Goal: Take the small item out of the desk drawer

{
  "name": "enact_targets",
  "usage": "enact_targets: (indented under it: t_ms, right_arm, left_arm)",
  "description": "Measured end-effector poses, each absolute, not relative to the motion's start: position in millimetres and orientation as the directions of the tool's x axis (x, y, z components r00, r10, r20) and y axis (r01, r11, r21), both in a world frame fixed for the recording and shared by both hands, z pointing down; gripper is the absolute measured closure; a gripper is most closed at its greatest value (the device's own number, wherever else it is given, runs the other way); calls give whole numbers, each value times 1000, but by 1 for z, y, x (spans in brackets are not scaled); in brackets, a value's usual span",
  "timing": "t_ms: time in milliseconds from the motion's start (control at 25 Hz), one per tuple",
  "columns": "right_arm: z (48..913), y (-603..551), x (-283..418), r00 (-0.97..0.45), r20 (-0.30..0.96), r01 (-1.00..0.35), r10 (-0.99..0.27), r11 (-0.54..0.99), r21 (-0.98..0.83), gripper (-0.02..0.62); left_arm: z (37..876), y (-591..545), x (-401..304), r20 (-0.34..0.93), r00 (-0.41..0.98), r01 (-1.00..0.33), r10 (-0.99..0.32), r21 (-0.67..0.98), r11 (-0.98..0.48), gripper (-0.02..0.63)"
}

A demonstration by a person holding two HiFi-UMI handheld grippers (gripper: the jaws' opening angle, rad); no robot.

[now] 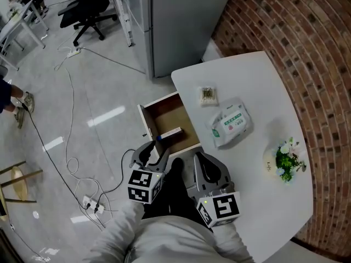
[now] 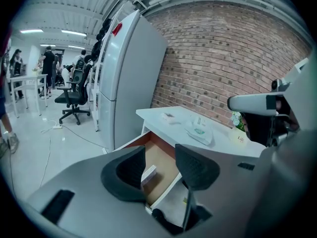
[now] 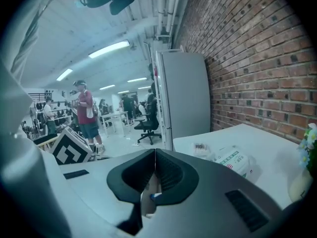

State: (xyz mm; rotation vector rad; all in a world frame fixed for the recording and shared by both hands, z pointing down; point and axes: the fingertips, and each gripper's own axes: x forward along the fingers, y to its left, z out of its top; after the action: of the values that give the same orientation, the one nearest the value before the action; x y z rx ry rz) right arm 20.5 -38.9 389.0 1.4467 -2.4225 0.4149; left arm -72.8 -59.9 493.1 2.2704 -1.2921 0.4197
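Note:
The wooden drawer point(image 1: 171, 114) stands pulled out from the white desk point(image 1: 258, 75). In it lies a small white stick-shaped item with a blue end point(image 1: 170, 134). My left gripper point(image 1: 154, 151) hovers just before the drawer's front edge with its jaws open and nothing between them. In the left gripper view the left gripper point(image 2: 159, 163) frames the drawer point(image 2: 159, 155) and the white item point(image 2: 149, 174). My right gripper point(image 1: 201, 159) sits to the right, near the desk's edge. Its pads meet in the right gripper view, where the right gripper point(image 3: 155, 155) holds nothing.
On the desk lie a clear box of cotton swabs point(image 1: 208, 95), a pack of wet wipes point(image 1: 231, 124) and a small flower pot point(image 1: 285, 160). A grey cabinet point(image 1: 181, 21) stands beyond the drawer. Cables and a power strip point(image 1: 92, 204) lie on the floor at left.

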Motion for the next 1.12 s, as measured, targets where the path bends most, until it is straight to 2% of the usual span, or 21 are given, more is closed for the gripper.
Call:
enact_targets:
  t_ms: [600, 1120]
  right_arm:
    - [428, -76, 46, -454, 452, -883, -768, 456, -112, 568]
    - [443, -111, 54, -458, 478, -878, -749, 466, -111, 568]
  left_arm:
    - [552, -99, -38, 586, 518, -840, -623, 210, -501, 402]
    - [659, -127, -10, 767, 497, -801, -405, 226, -554, 380]
